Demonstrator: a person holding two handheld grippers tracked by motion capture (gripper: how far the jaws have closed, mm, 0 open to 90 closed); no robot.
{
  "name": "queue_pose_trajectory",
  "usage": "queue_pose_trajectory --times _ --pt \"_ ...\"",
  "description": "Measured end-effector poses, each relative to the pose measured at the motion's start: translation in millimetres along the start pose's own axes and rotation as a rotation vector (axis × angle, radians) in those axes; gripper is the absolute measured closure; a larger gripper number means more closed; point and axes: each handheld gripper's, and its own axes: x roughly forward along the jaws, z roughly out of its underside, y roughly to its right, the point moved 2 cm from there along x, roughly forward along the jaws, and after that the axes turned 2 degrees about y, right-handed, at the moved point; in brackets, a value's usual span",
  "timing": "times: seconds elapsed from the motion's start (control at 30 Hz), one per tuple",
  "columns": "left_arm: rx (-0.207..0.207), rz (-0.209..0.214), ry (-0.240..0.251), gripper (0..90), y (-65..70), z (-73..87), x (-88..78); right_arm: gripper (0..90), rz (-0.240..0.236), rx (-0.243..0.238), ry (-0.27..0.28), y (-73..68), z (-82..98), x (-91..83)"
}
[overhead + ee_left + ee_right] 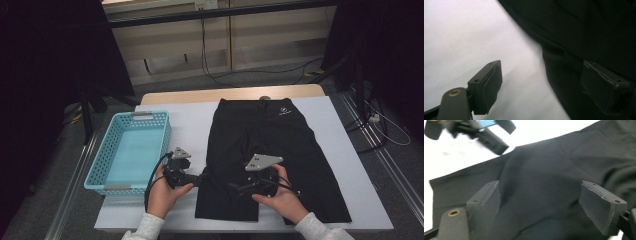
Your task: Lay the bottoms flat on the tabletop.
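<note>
**Where everything sits on the table**

So the shorts (272, 150) lie flat on the table (345, 165), a bit right of the middle, waistband at the far edge and the 2 legs running toward the person. The basket (131, 150) is to their left, near but not touching, at the table's left edge. The left gripper (197, 180) is between the basket and the shorts, right at the left leg's outer edge. The right gripper (235, 187) is over that same leg, near the hem. Behind the table, cables (210, 70) trail on the floor
</note>
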Motion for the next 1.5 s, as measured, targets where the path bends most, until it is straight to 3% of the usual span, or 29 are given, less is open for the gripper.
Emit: queue_pose_trajectory --times 0.2,0.37,0.43,0.53,0.6,0.73,0.9,1.0,1.23,1.4,1.5 --pt "0.029 -0.02 -0.016 19.1 4.3 5.3 -1.0 17.7 0.016 0.019 0.002 7.6 0.9 -1.2" --pt "0.036 -0.009 -0.053 23.6 10.5 12.5 1.5 17.8 0.019 0.021 0.005 8.9 0.7 -1.5" --pt "0.059 -0.032 -0.047 25.2 14.7 14.4 2.2 17.5 0.016 0.024 0.01 10.4 0.5 -2.1" --pt "0.055 -0.022 -0.059 35.2 23.8 14.8 0.7 17.5 0.012 0.035 0.018 12.4 0.3 -3.2" --pt "0.103 -0.047 -0.069 37.3 31.9 16.3 1.2 17.5 0.013 0.039 0.019 13.0 0.3 -3.6" --pt "0.087 -0.027 -0.072 51.5 41.5 16.5 -0.1 17.6 0.011 0.037 0.021 13.6 0.2 -3.3" --pt "0.054 0.006 -0.082 69.8 42.3 17.1 -2.4 17.7 0.01 0.034 0.019 12.8 -0.5 -1.7" --pt "0.012 0.065 -0.096 85.8 43.1 17.2 -2.1 17.6 0.012 0.03 0.017 13.3 -0.7 -0.5" --pt "-0.034 0.103 -0.126 88.4 43.8 14.4 -6.0 17.6 0.023 0.042 0.019 15.1 -1.8 0.4" --pt "-0.046 0.135 -0.1 88.5 46.7 8.8 -13.1 14.6 0.054 0.013 0.03 17.4 -9.7 0.7" --pt "-0.052 0.145 -0.085 88.5 46.0 7.0 -16.4 13.9 0.066 0.022 0.034 19.5 -13.7 3.3"
